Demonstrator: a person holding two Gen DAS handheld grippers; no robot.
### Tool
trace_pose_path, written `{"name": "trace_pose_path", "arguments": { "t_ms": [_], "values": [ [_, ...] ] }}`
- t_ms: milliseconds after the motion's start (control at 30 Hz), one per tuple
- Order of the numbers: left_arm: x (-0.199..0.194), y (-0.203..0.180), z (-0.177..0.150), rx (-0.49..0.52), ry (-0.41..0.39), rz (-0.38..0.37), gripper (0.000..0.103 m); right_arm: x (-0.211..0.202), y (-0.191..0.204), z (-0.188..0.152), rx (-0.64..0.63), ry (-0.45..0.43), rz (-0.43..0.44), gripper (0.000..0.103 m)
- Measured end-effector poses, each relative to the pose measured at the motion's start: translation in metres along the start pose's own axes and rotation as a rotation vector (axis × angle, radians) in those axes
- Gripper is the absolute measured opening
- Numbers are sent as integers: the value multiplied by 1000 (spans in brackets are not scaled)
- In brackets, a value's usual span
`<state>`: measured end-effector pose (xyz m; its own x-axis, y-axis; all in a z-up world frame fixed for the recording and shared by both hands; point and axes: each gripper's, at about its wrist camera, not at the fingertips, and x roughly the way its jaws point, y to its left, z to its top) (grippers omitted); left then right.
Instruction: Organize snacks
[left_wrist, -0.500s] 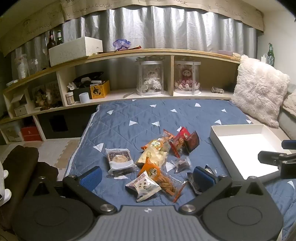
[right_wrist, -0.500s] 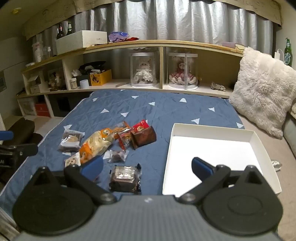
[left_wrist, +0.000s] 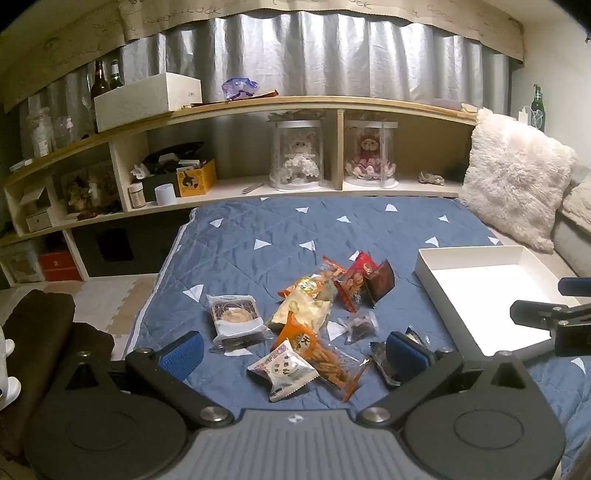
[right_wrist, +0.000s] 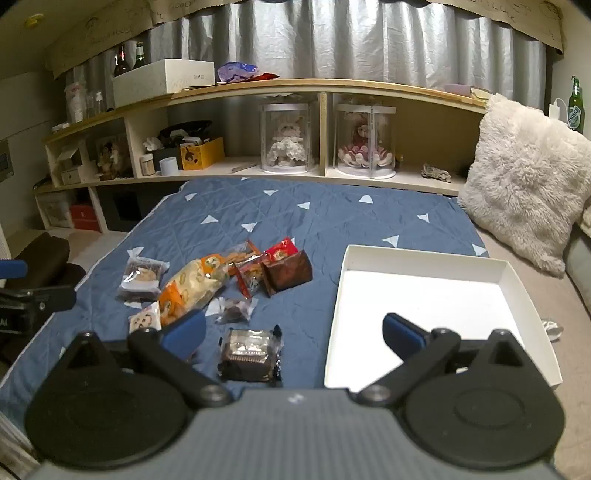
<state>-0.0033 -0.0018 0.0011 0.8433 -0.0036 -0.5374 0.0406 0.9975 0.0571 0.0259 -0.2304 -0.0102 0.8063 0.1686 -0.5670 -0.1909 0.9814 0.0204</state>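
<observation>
Ahead of me, two boxed dolls (left_wrist: 299, 158) on the shelf (left_wrist: 295, 105), fluffy pillow (left_wrist: 513, 177) at right, bottles (left_wrist: 105, 79) upper left.

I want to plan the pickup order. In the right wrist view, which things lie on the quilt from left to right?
Cookie pack → yellow chip bag → brown pack → white tray → fluffy pillow.

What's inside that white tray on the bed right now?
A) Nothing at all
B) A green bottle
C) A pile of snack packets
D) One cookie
A: the white tray shows only its bare bottom, while the snack packets all lie on the blue quilt beside it.
</observation>
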Motion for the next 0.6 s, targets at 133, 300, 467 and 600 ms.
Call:
{"name": "trace_pose_path", "arguments": {
  "t_ms": [133,300,467,600],
  "values": [
    [4,-3,-2,-2,4,0,103,0,0,0,-1,2,0,102],
    [4,-3,-2,-1,5,-1,103,-1,-1,1,-2,3,0,102],
    [4,-3,-2,-2,7,-1,103,0,1,0,-3,6,-2,102],
    [8,-5,-6,-2,12,0,103,0,1,0,-4,7,-3,102]
  ]
}}
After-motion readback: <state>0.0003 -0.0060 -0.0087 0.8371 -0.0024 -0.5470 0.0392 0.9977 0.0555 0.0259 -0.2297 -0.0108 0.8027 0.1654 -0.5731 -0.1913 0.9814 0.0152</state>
